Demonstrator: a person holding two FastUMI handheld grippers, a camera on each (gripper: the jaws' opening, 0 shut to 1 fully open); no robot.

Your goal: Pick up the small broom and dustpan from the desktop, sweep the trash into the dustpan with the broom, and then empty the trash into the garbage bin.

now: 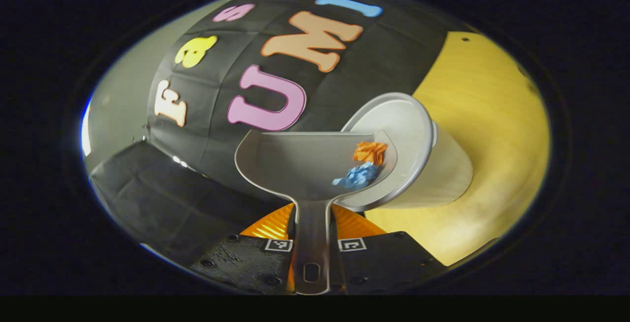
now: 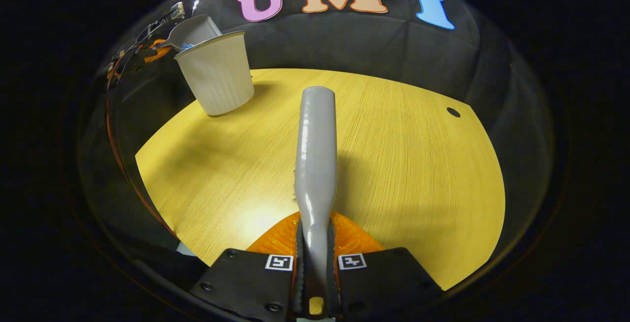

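In the left gripper view my left gripper (image 1: 312,236) is shut on the handle of a grey dustpan (image 1: 300,164), tilted over the open rim of a pale garbage bin (image 1: 433,174). An orange paper wad (image 1: 370,152) and a blue paper wad (image 1: 357,177) lie at the pan's right edge, above the bin's mouth. In the right gripper view my right gripper (image 2: 315,243) is shut on the grey broom (image 2: 316,149), which points forward over the wooden desktop (image 2: 403,174). Far off at the upper left stands the bin (image 2: 216,73) with the dustpan (image 2: 189,31) tipped over it.
The round yellow-wood desktop (image 1: 492,130) has a small dark hole (image 2: 453,112) near its far right edge. Black cloth walls close in behind and to the left of the bin. The bin stands near the desk's far left edge.
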